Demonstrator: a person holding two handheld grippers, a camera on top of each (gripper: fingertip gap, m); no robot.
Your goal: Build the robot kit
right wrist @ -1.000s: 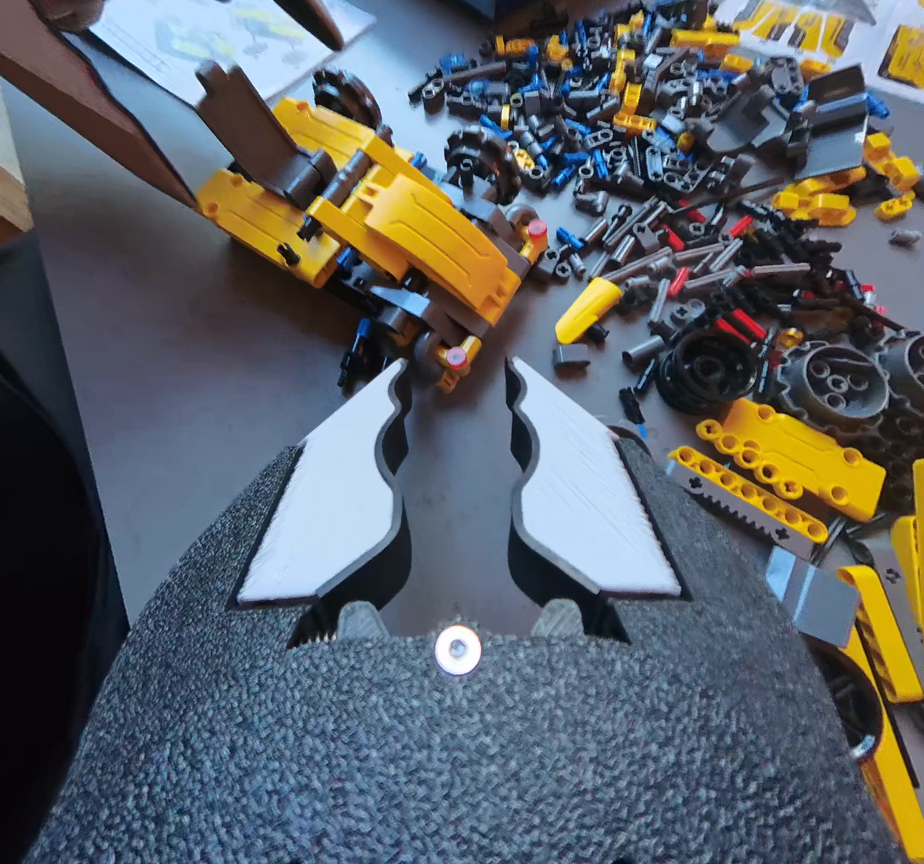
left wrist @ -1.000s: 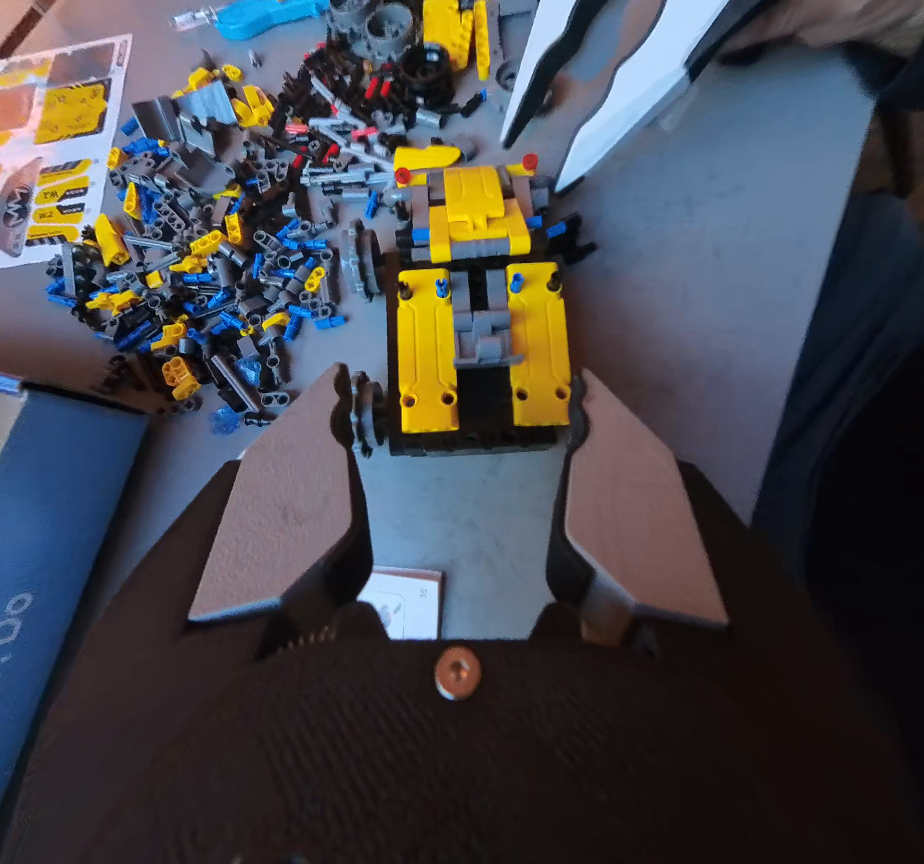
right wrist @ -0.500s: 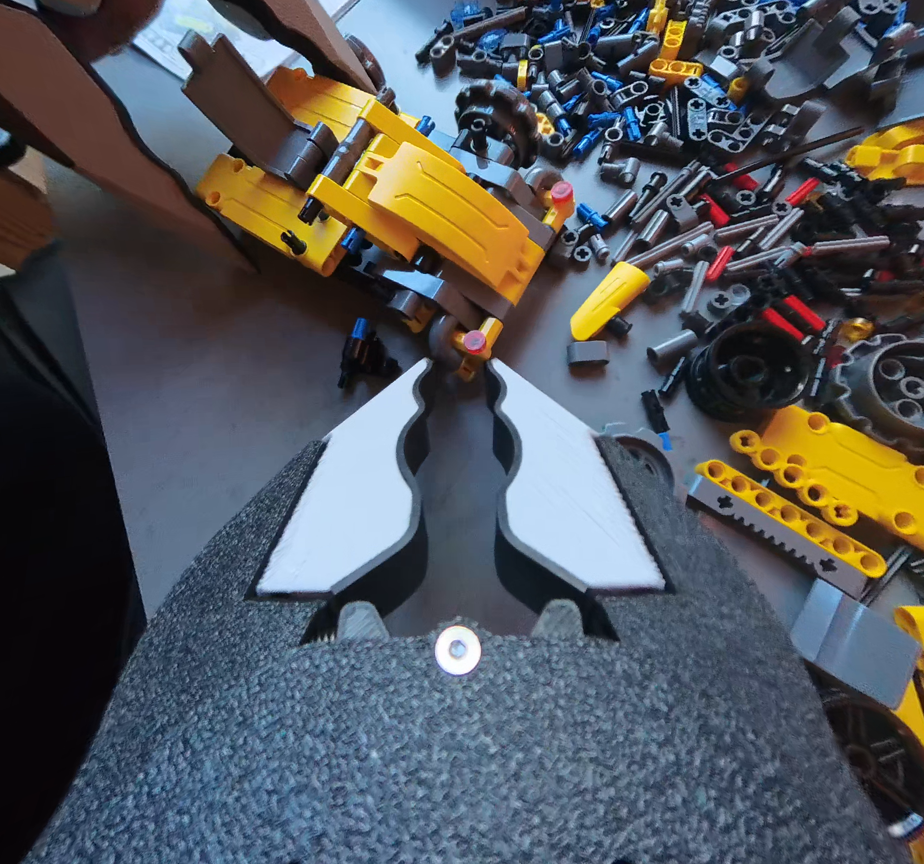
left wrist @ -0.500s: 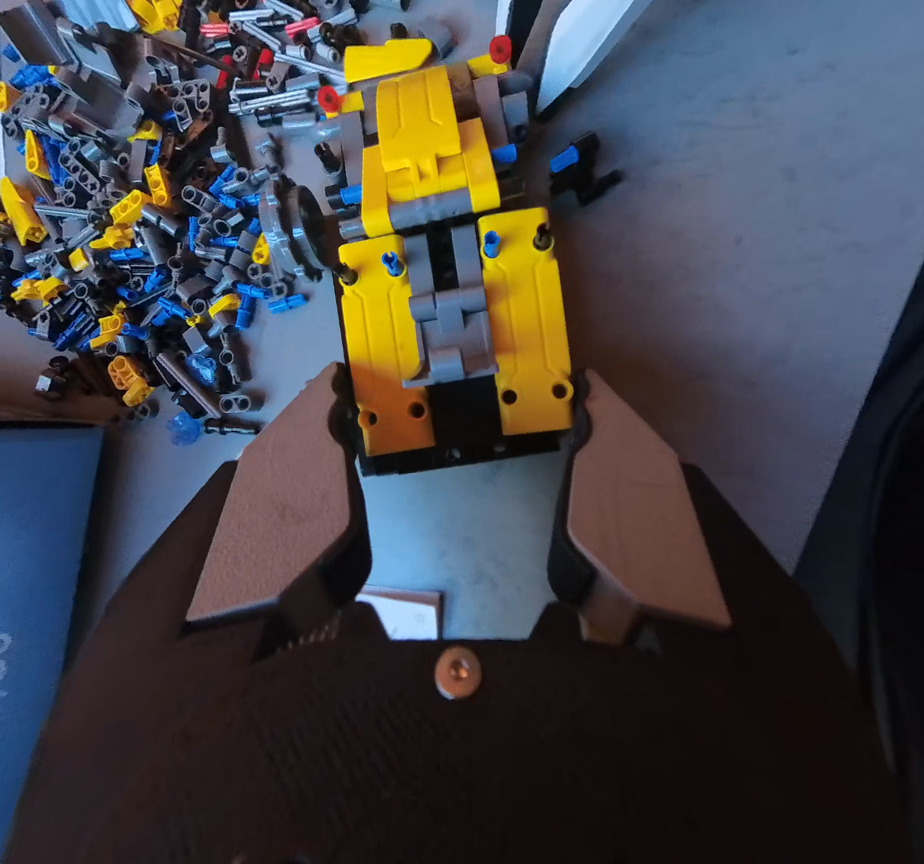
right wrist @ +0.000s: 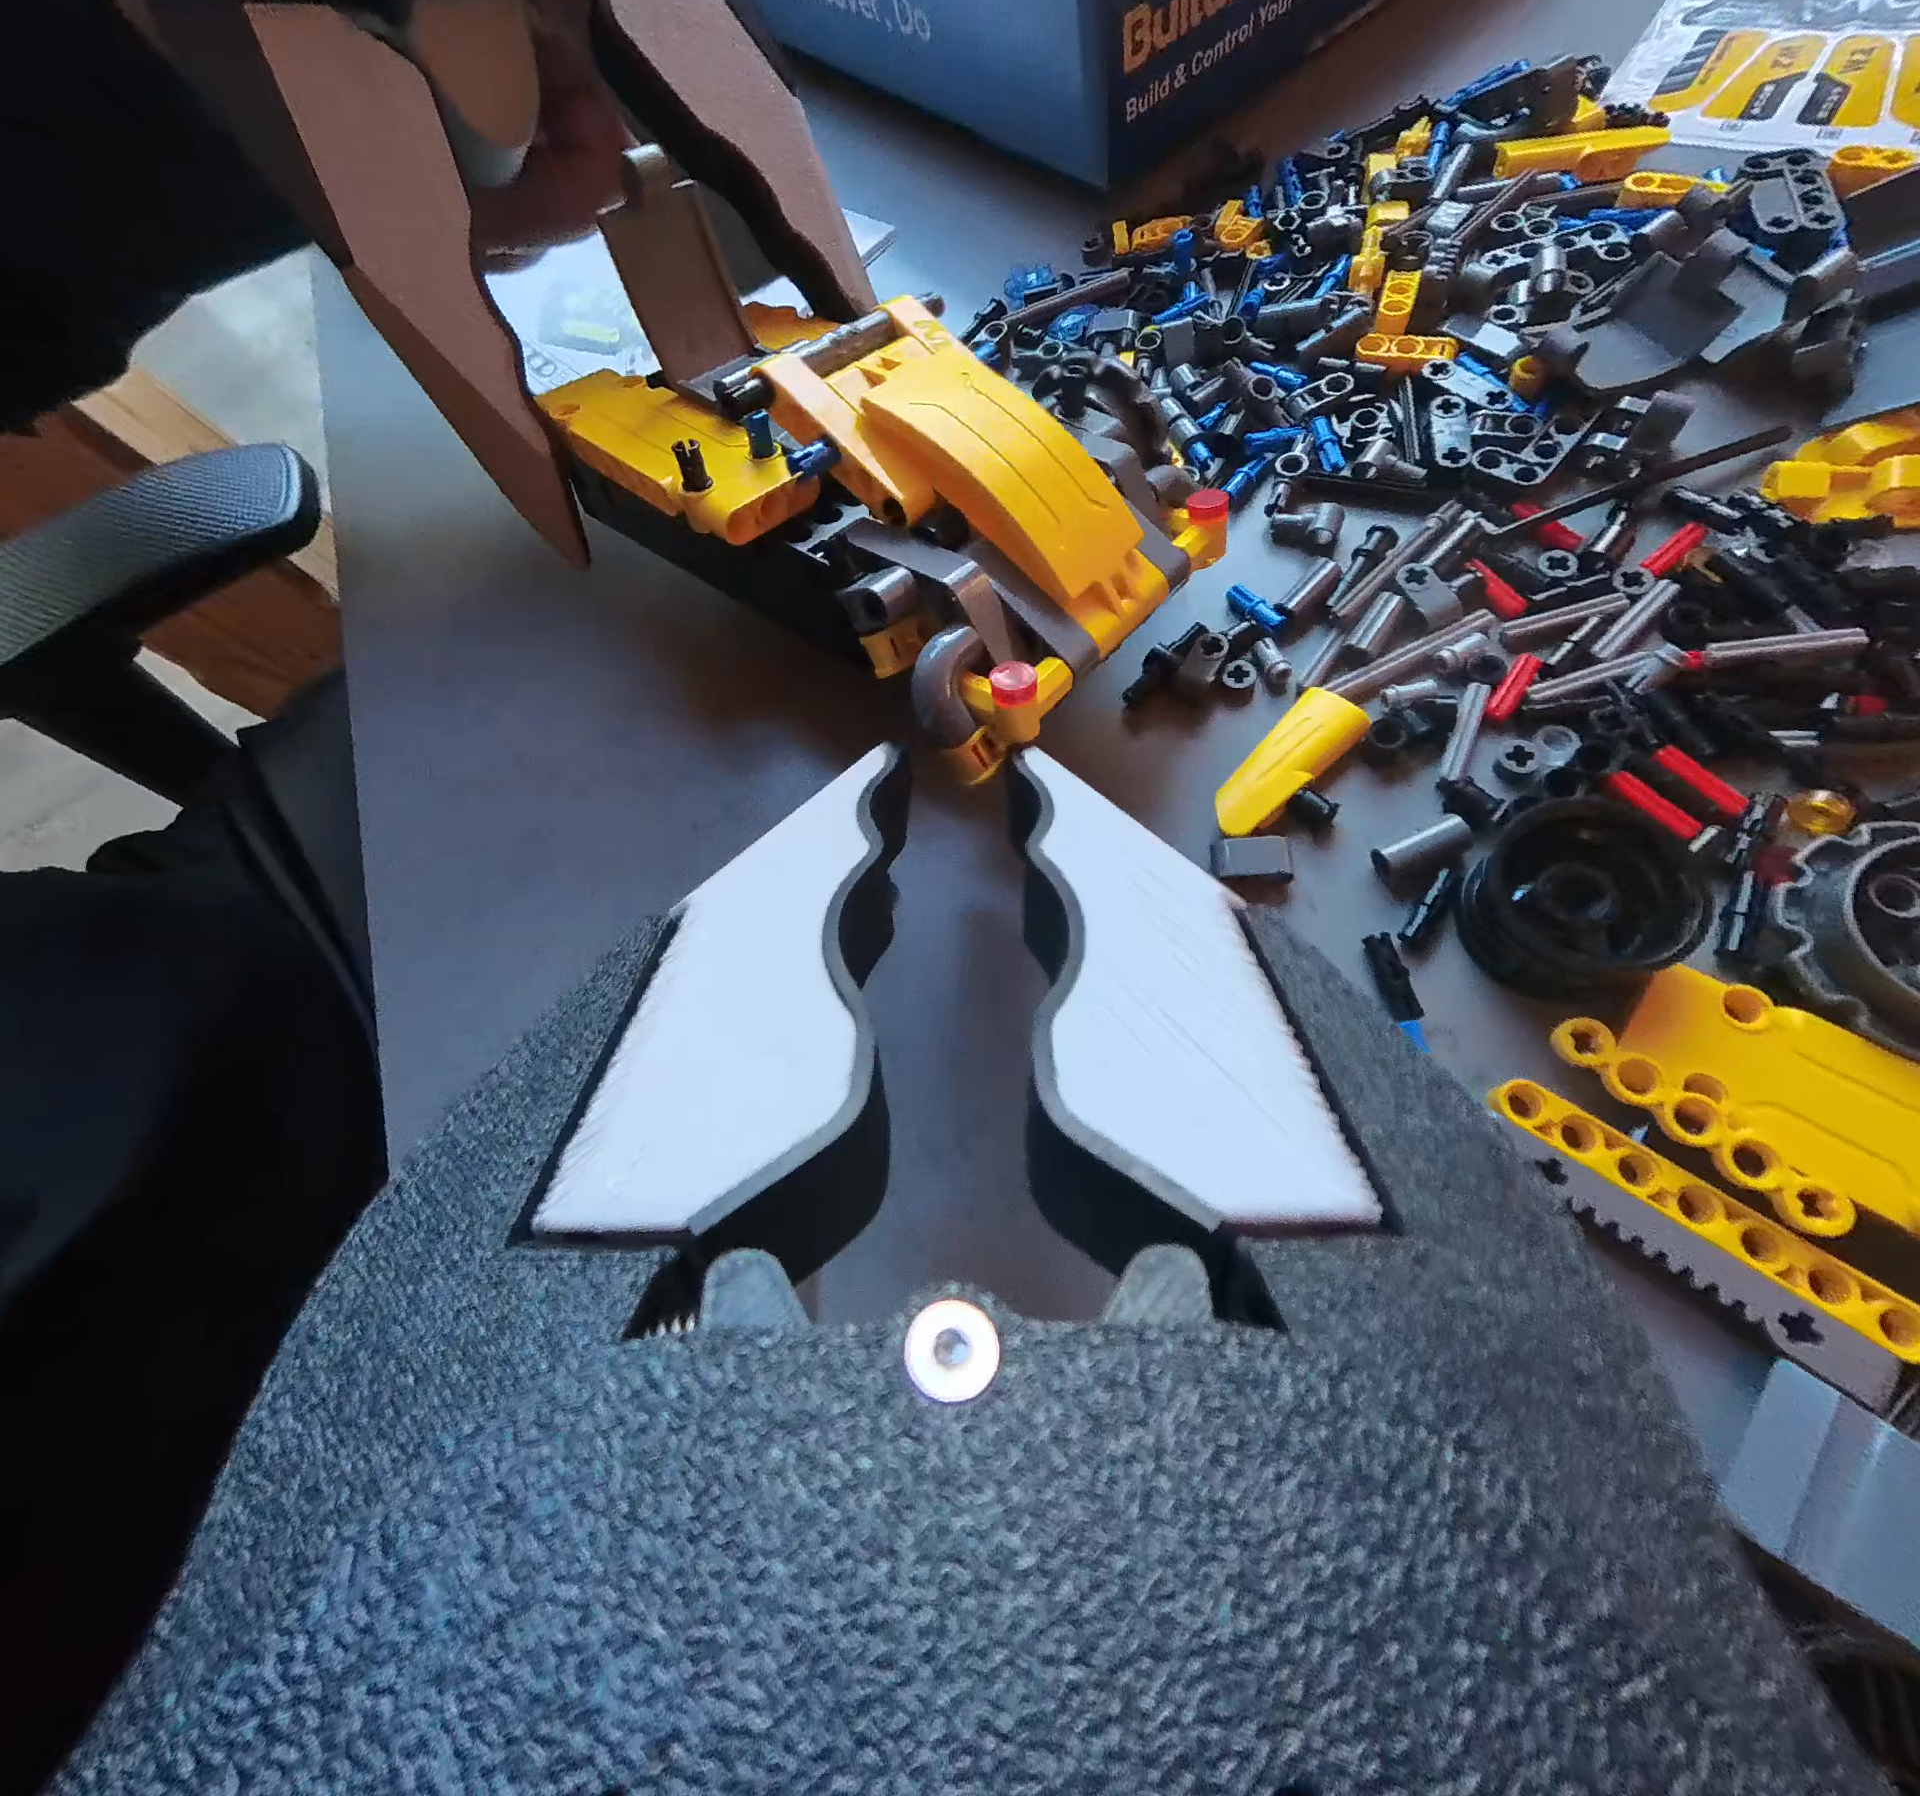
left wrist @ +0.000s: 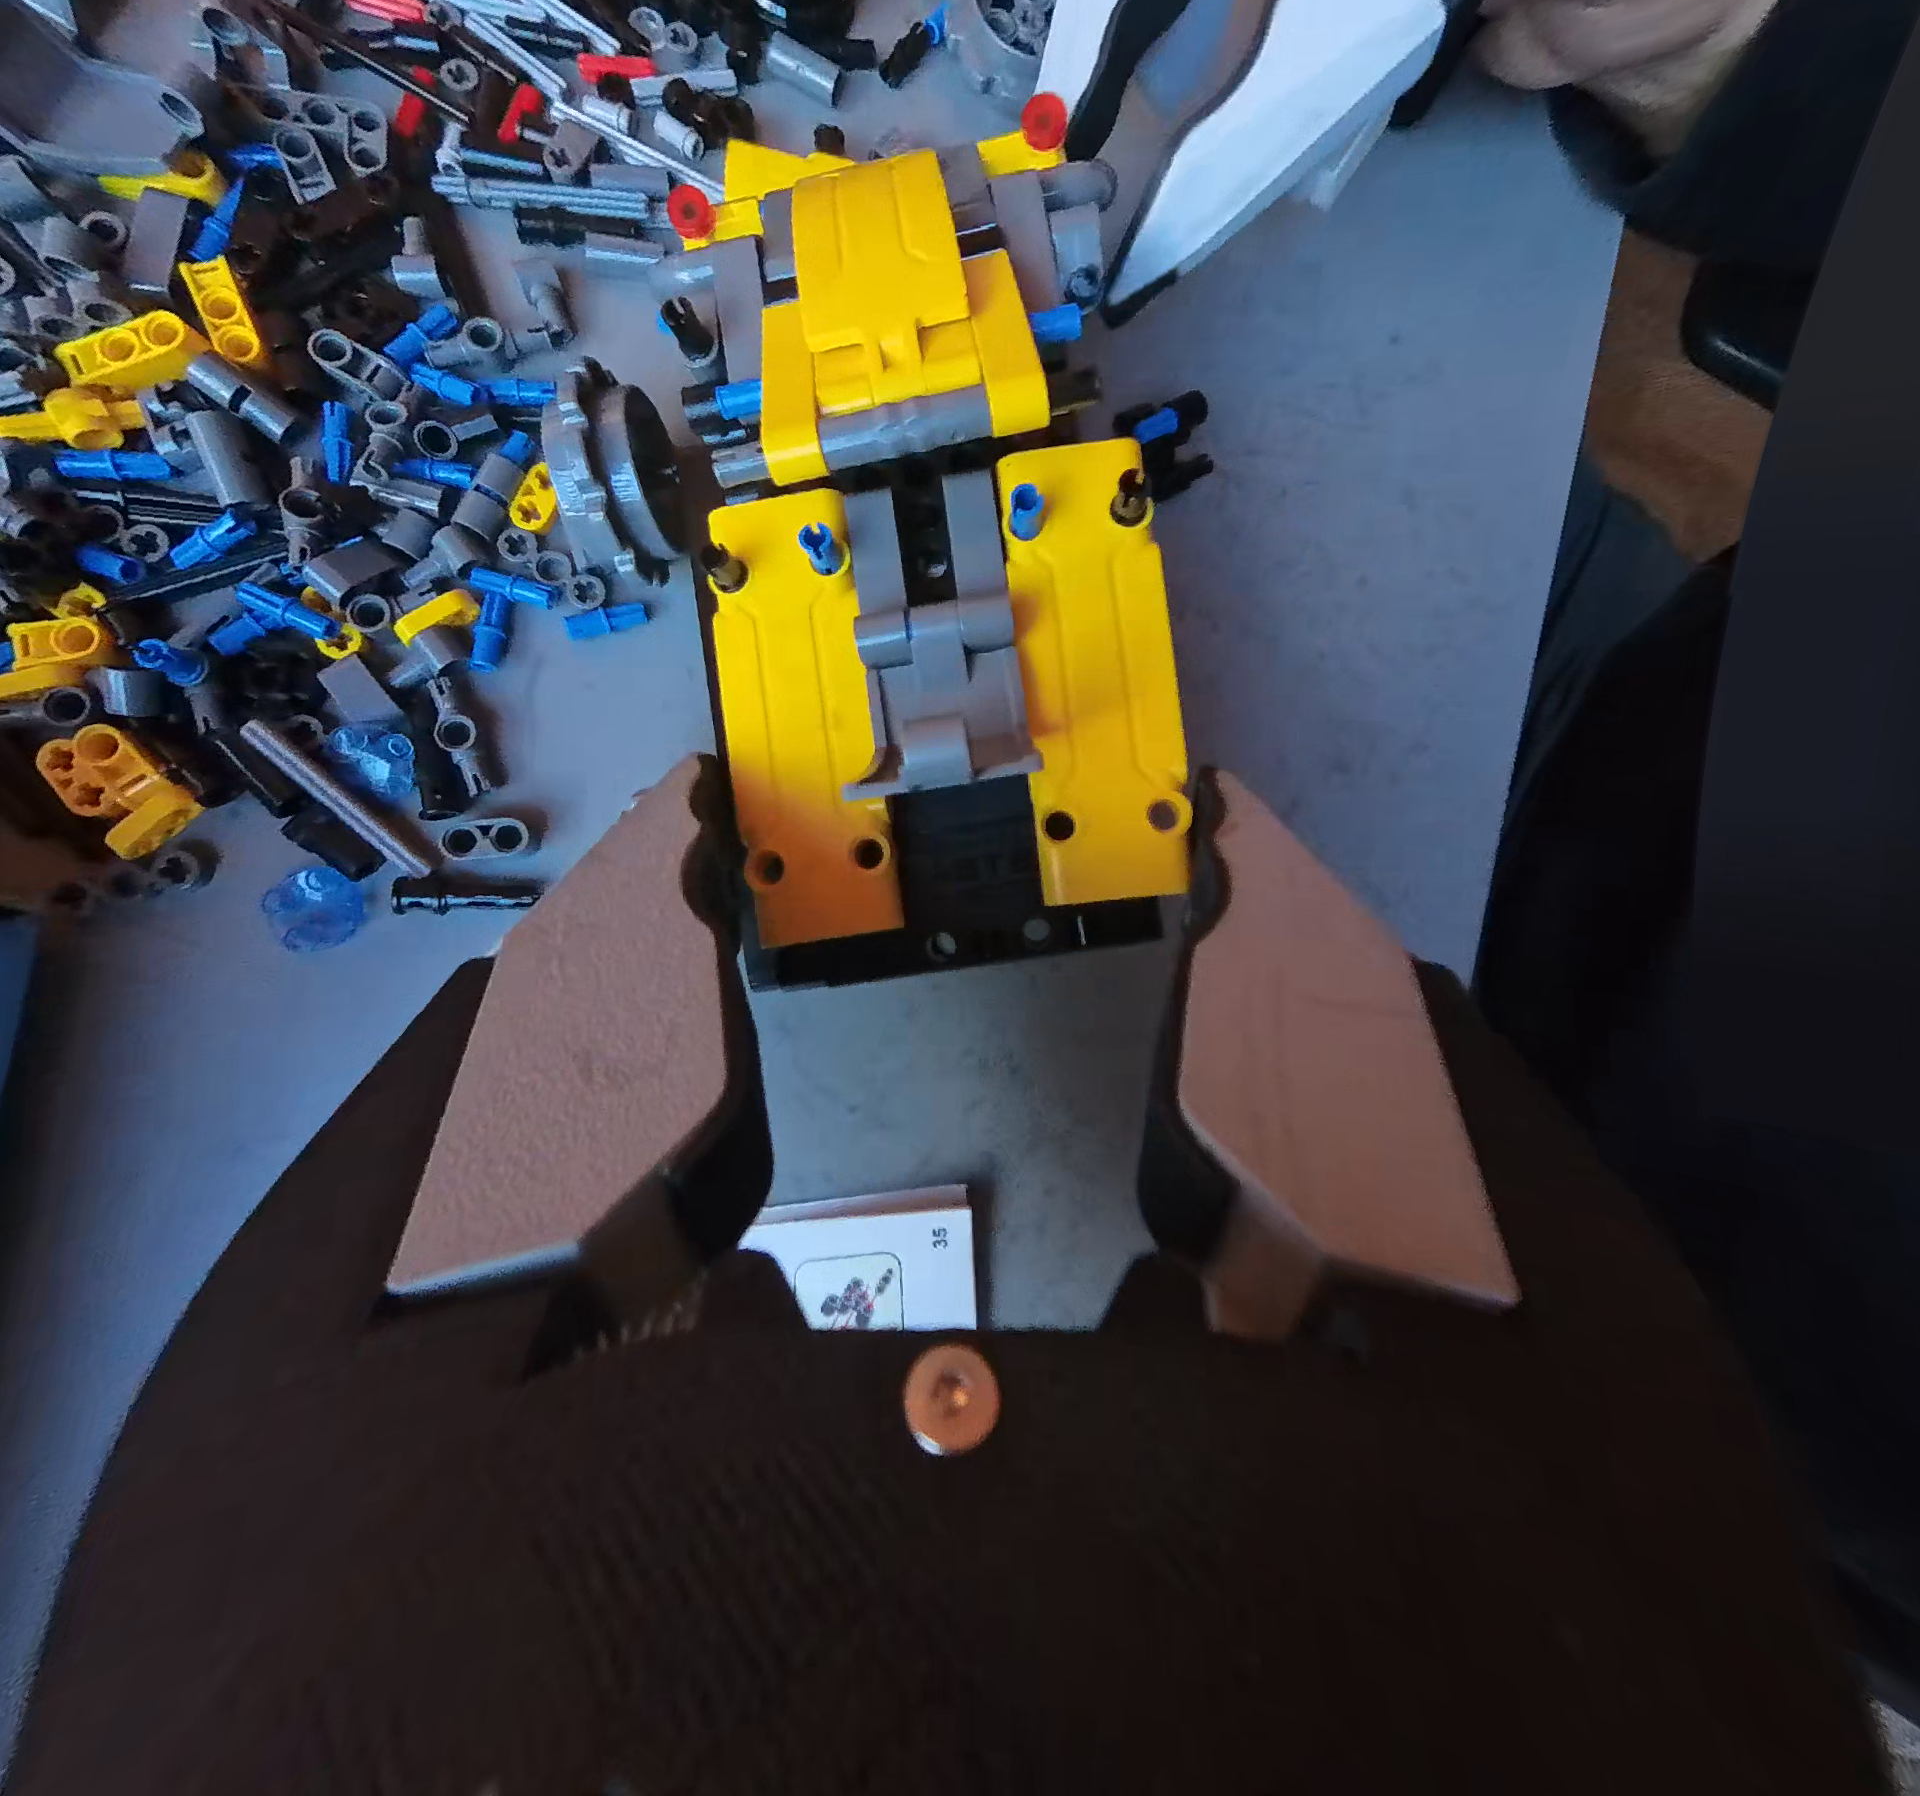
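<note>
Bricks make the model (left wrist: 940,603) stiff but snap-apart, we judge, so its black base is the safest hold. Our left gripper (left wrist: 945,837) clamps that rear base between its brown fingers. Our right gripper (right wrist: 958,770) sits nearly closed at the front corner; whether it pinches we cannot tell. Loose parts (right wrist: 1507,416) lie to its right.

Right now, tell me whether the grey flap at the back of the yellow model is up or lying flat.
Up. In the right wrist view the grey flap stands steeply above the yellow model, between the left gripper's brown fingers.
</note>
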